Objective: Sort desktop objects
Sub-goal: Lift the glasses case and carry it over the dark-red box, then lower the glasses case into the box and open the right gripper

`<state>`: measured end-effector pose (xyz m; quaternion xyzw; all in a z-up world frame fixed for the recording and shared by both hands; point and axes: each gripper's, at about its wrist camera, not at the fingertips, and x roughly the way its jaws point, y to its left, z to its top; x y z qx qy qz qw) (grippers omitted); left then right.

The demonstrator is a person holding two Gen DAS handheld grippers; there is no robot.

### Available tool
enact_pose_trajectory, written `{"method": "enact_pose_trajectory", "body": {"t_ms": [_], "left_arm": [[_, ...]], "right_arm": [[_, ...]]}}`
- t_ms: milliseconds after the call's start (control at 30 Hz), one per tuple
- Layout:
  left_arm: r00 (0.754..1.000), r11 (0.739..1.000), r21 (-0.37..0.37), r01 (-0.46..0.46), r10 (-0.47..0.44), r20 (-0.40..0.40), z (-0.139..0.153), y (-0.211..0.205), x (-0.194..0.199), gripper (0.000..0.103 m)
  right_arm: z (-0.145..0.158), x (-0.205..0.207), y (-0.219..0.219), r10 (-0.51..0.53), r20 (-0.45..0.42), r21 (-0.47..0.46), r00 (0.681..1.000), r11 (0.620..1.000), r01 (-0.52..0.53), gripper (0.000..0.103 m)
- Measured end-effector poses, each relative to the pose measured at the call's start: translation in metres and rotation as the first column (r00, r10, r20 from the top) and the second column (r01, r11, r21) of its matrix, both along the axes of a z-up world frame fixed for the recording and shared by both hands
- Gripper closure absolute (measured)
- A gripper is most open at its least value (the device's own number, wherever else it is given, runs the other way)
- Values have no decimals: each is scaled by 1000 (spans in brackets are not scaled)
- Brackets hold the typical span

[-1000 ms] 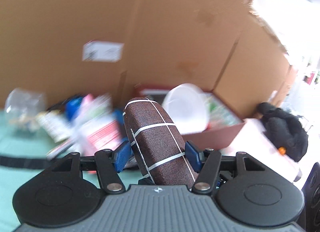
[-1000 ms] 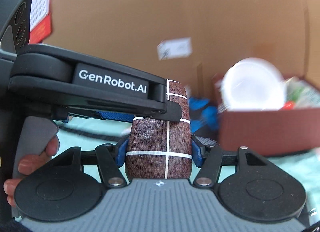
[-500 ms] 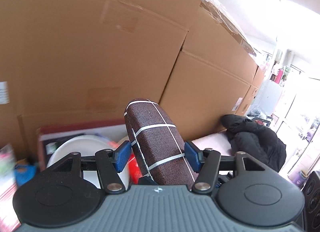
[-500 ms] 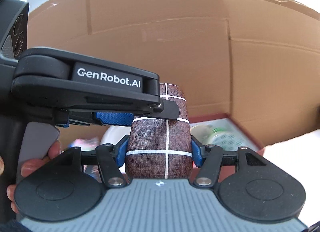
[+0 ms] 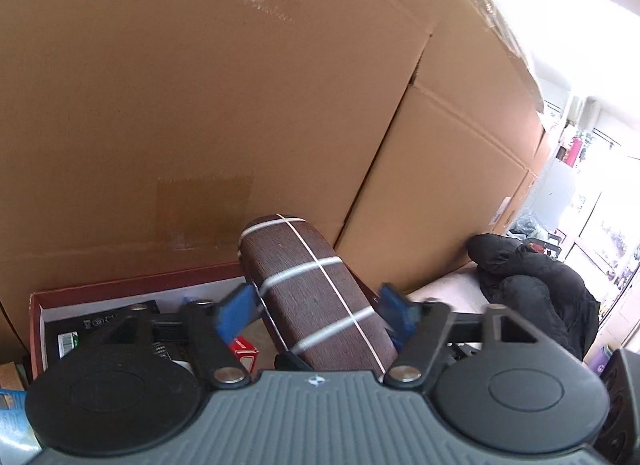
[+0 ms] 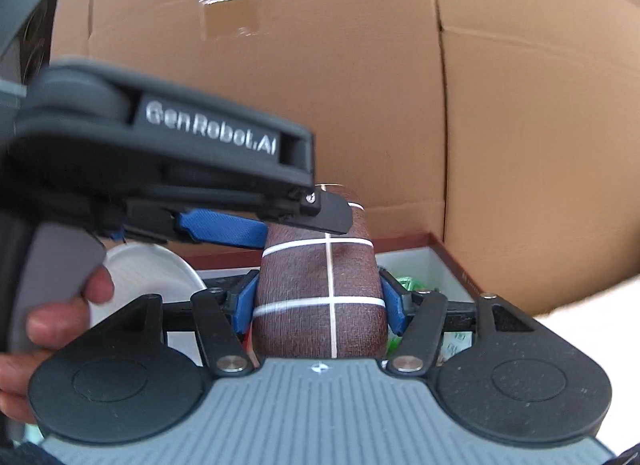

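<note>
Item 1, brown case (image 5: pixel 316 297): oblong, dark brown textured cover crossed by thin white lines. It lies between the blue pads of my right gripper (image 6: pixel 320 301), which press both its sides, so that grasp is firm. Its far rounded end pokes out past my fingertips, above the open red box (image 6: pixel 440 245) ahead.

Item 2, left gripper (image 5: pixel 316 307): reaches in from the left of my right fingers and crosses over the case's far end. From the left wrist view its blue pads (image 5: pixel 236 309) sit on either side of the case with a small gap showing at each side; they look slackened rather than clamped, though blur makes the contact hard to judge. The case runs diagonally between them, tilted up and to the left.

Item 3, my left hand (image 6: pixel 48 317): fingers wrapped round the grey handle of the left gripper, low and to the left of my right fingers.

Item 4, red box: white inside, directly beyond and below both sets of fingers. It holds a white bowl (image 6: pixel 148 277) to the left, green-printed packets (image 6: pixel 408 283) to the right, and a black packet (image 5: pixel 100 325).

Item 5, cardboard cartons (image 5: pixel 240 105): tall wall behind the box.

Item 6, black garment (image 5: pixel 532 289): heaped far right of my left fingers.
</note>
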<state>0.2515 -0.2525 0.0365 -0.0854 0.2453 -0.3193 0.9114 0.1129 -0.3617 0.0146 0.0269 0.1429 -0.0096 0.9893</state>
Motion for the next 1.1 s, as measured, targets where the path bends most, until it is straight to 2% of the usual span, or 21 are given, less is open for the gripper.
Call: {"method": "enact_pose_trajectory", "body": {"t_ms": [33, 100, 267, 333, 400, 500, 633, 733, 867, 933, 1000, 1100], "left_arm": [[1000, 1000, 7, -2, 2, 14, 0, 0, -2, 16], [1000, 1000, 18, -3, 3, 29, 0, 0, -6, 13], [999, 1000, 16, -3, 2, 34, 0, 0, -12, 9], [999, 1000, 21, 0, -1, 40, 0, -1, -14, 9], [999, 1000, 27, 0, -1, 40, 0, -2, -17, 9], [999, 999, 33, 17, -18, 45, 2, -2, -21, 9], [999, 999, 37, -4, 2, 43, 1, 3, -20, 9], [1000, 999, 48, -16, 15, 25, -1, 6, -16, 9], [999, 999, 42, -16, 15, 30, -2, 11, -18, 8], [1000, 999, 39, -5, 4, 27, -2, 13, -21, 7], [1000, 999, 40, 4, -5, 29, -2, 17, -25, 4], [1000, 999, 37, 2, -3, 31, -1, 23, -35, 2]], "right_arm": [[-1, -1, 2, 0, 2, -16, 1000, 1000, 0, 39], [-2, -5, 3, -3, 11, -14, 1000, 1000, 3, 31], [-4, -27, 4, -37, 28, -7, 999, 999, 37, 30], [-6, -28, -3, -49, 13, 19, 999, 999, 48, 31], [-4, -38, -11, -34, 14, 62, 999, 998, 33, 44], [-2, -40, -7, -20, -10, 52, 1000, 998, 20, 45], [-8, -14, -3, 104, -82, 92, 991, 991, -97, 45], [-18, -5, 6, 65, -104, 61, 992, 996, -59, 44], [-21, -8, 1, 53, -94, 90, 994, 995, -45, 44], [-20, -11, 4, 49, -91, 82, 995, 996, -41, 41], [-19, -16, 7, 55, -76, 76, 996, 996, -49, 28], [-15, -25, 16, 43, -36, 39, 998, 998, -42, 17]]}}
